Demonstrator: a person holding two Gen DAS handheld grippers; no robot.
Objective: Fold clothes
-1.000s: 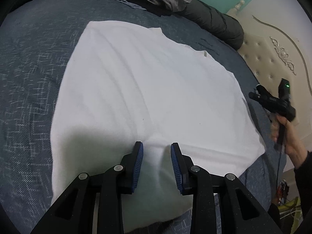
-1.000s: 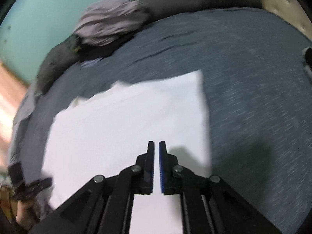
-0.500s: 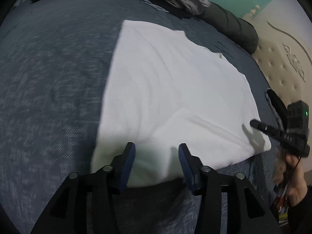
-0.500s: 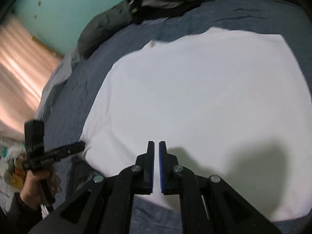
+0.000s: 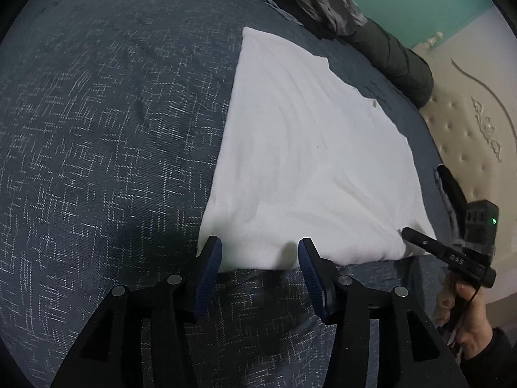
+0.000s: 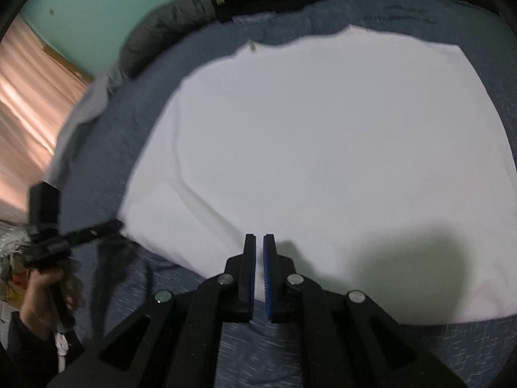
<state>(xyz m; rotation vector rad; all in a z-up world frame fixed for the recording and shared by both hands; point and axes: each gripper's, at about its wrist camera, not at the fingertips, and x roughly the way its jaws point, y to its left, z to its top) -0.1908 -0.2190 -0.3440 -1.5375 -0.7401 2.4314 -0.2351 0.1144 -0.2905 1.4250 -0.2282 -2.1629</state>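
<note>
Down low over the bed, the left gripper [image 5: 260, 258] has its blue-padded fingers [image 5: 210, 270] spread wide, with nothing between them; the tips sit just at the near edge of the white shirt [image 5: 307, 161], one at its near left corner. From the other camera this gripper [image 6: 111, 226] shows as a black bar pointing at the same corner, gripped from below by a hand [image 6: 42, 300] with the fingers curled round the handle and a dark sleeve at the wrist.

The right gripper [image 6: 259, 249] has its fingers pressed nearly together, a thin slit between the pads, and holds nothing; it hangs above the near edge of the shirt [image 6: 323, 148] and throws a shadow on the cloth. In the left view its tip [image 5: 408, 234] meets the shirt's near right corner, though whether it touches the cloth is hard to say. White letters on its side look like "DAS", a small green light glows on its body, and a hand [image 5: 465, 320] holds the handle upright.

The shirt lies flat and partly folded on the dark blue patterned bedspread [image 5: 97, 161]. Beyond it are a dark rolled quilt [image 5: 397, 61], a heap of grey clothes [image 5: 323, 0] and a cream tufted headboard [image 5: 468, 123].
</note>
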